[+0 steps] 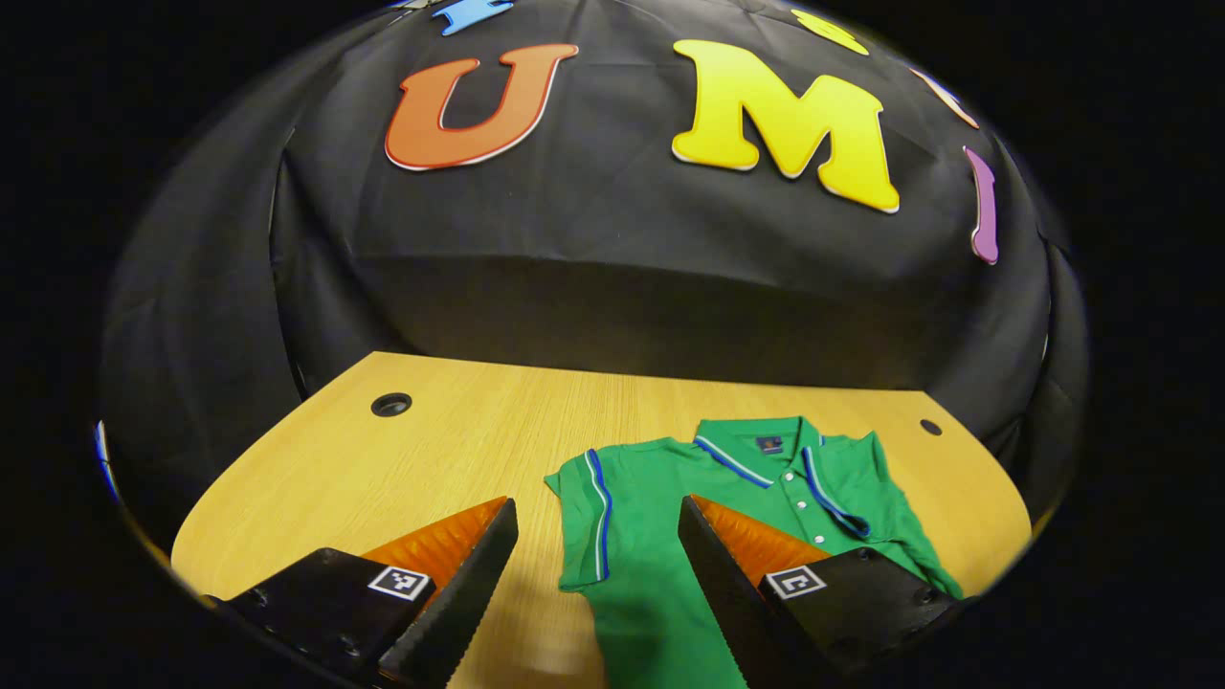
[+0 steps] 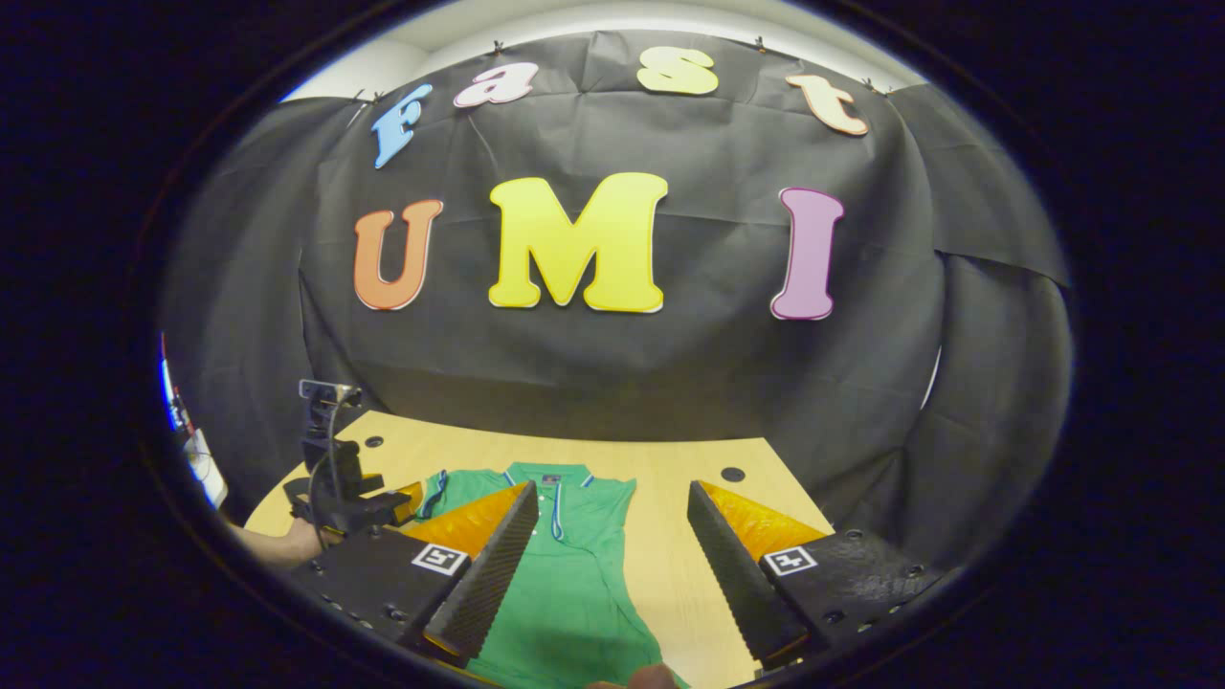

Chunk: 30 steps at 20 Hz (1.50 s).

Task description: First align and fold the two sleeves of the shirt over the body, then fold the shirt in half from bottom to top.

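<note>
Evidently, the left gripper (image 1: 598, 565) stood wide open above the table (image 1: 431, 450), gripping nothing, with the green shirt (image 1: 670, 574) lying flat between and beyond its fingers. Likewise the right gripper (image 2: 608, 565) was spread wide and empty over the shirt (image 2: 565, 584), collar toward the booth wall.

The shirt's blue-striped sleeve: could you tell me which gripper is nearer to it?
Left. The left gripper hovers open with that sleeve between its fingers. The right gripper is open over the shirt's other edge.
</note>
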Motion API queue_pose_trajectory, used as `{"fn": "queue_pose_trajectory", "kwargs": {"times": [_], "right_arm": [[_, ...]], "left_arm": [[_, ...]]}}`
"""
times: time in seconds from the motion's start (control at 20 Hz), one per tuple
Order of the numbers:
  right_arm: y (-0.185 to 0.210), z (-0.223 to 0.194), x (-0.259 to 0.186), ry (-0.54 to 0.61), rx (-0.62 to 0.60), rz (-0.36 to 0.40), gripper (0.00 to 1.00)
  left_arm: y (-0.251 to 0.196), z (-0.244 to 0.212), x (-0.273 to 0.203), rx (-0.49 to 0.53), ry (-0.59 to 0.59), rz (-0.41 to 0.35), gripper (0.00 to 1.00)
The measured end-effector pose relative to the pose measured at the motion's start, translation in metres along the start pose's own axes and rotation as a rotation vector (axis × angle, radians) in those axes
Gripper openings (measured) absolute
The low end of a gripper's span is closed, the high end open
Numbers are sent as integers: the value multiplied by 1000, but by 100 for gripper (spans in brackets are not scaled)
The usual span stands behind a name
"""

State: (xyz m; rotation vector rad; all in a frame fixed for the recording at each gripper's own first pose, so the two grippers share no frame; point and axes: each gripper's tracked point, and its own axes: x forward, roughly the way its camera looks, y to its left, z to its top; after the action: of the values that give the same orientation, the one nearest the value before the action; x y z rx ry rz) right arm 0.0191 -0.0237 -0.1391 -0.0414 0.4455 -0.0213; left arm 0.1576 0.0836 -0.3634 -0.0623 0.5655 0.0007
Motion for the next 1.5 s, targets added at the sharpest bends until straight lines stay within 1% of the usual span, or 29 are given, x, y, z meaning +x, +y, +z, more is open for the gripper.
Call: {"fn": "queue_pose_trajectory", "kwargs": {"times": [0.15, 0.2, 0.3, 0.35, 0.45, 0.5, 0.55, 0.6, 0.65, 0.7, 0.75, 0.8, 0.85, 0.9, 0.95, 1.0, 1.05, 1.25, 1.35, 1.5], "right_arm": [[-2, -11, -8, 37, -52, -28, 96], [-2, -13, -10, 48, -58, -28, 95], [1, -13, -12, 55, -44, -26, 96], [0, -13, -10, 54, -44, -30, 98], [0, -15, -8, 57, -58, -37, 98], [0, -15, -7, 59, -63, -36, 98], [1, -15, -6, 59, -62, -33, 98], [1, -15, -5, 62, -60, -31, 95], [2, -16, -2, 66, -56, -29, 95], [2, -16, 0, 71, -53, -28, 95], [3, -19, 1, 78, -47, -27, 95], [2, -19, 2, 82, -40, -27, 93], [1, -19, 4, 83, -33, -27, 95], [1, -19, 6, 83, -27, -26, 95], [2, -20, 8, 88, -24, -25, 95], [1, -21, 9, 92, -24, -25, 98], [1, -19, 9, 89, -17, -20, 95], [-1, -16, 9, 78, 18, -15, 95], [-4, -12, 6, 67, 29, -15, 95], [-14, -12, -1, 57, 49, -21, 95]], "left_arm": [[6, -27, 31, 28, 60, 16, 100], [7, -31, 38, 32, 71, 17, 100], [11, -41, 50, 52, 91, 20, 100], [12, -44, 54, 64, 105, 16, 100], [16, -56, 63, 82, 142, 17, 100], [15, -54, 63, 74, 140, 4, 89], [16, -52, 67, 69, 125, -6, 85], [18, -52, 66, 68, 127, -11, 78], [18, -53, 68, 60, 135, -22, 70], [20, -53, 69, 62, 132, -21, 58], [20, -50, 69, 62, 124, -31, 51], [18, -50, 69, 56, 122, -44, 34], [15, -50, 68, 45, 122, -64, 23], [5, -45, 66, 18, 108, -114, 13], [-1, -35, 63, 2, 85, -138, 9], [5, -27, 61, 8, 66, -125, 6], [6, -15, 57, 15, 42, -120, 6], [-12, 17, 43, 22, 33, -124, 6], [-26, 25, 38, 48, 42, -121, 6], [-63, 29, 41, 93, 60, -135, 6]]}}
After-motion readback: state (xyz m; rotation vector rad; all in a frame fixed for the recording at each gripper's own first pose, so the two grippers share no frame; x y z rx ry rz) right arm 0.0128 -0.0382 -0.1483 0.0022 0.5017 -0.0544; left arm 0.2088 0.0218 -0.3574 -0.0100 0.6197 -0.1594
